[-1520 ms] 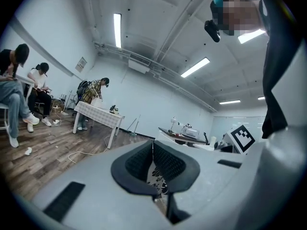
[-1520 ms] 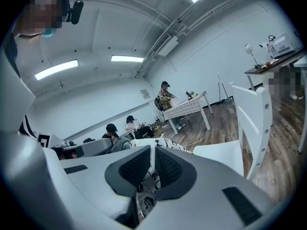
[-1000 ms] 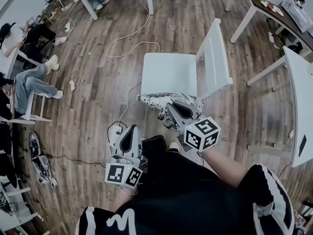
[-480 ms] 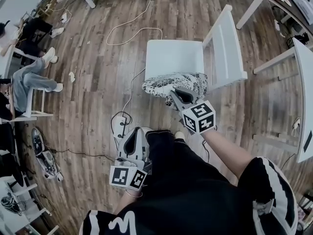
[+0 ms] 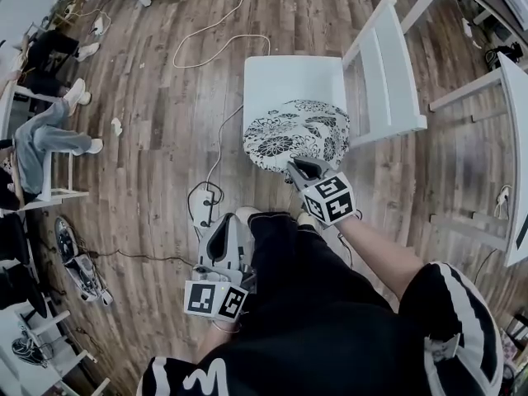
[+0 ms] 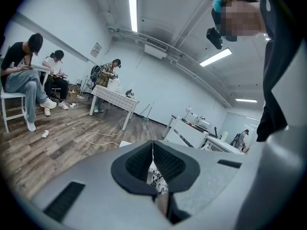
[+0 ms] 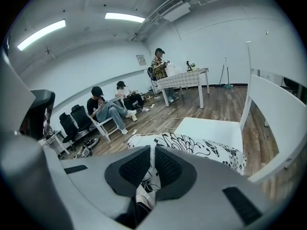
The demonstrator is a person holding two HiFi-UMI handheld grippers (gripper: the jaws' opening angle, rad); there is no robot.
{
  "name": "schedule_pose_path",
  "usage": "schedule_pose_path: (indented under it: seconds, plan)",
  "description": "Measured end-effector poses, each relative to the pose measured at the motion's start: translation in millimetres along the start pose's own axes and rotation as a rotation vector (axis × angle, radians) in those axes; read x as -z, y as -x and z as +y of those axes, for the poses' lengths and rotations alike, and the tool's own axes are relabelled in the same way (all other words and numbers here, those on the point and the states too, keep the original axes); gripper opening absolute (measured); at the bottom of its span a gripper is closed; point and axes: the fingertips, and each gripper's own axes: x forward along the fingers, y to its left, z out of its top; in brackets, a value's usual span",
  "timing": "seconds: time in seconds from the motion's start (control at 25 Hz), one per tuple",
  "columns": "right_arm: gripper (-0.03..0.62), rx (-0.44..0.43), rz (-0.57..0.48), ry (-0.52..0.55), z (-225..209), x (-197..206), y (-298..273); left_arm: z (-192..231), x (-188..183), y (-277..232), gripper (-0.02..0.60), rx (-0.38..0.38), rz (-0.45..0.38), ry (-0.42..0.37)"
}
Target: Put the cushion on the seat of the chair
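Note:
A white cushion with a black flower print (image 5: 299,132) lies over the front half of the white chair's seat (image 5: 280,77), and its near edge hangs past the front. My right gripper (image 5: 299,168) is shut on that near edge; in the right gripper view the printed fabric (image 7: 192,145) runs in between the pads (image 7: 136,166). The chair's slatted back (image 5: 388,64) stands to the right of the cushion. My left gripper (image 5: 227,225) hangs low beside the person's leg, shut and empty, well short of the chair. Its jaws (image 6: 153,150) meet at the tips.
A power strip and its cable (image 5: 202,209) lie on the wood floor just left of the chair's front. A white cord (image 5: 206,48) loops further off. People sit on chairs at the far left (image 5: 45,134). A white table (image 5: 511,122) stands at the right edge.
The right gripper has carried the cushion from in front of the chair down onto the front of the seat. The left gripper has sunk a little.

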Motion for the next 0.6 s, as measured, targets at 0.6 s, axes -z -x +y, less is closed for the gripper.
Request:
schedule_pose_path:
  seconds: [0.6]
  plan:
    - [0.040, 0.021, 0.106, 0.058, -30.9, 29.4, -61.0, 34.2, 9.6, 10.1, 0.008, -0.069, 0.044, 0.013]
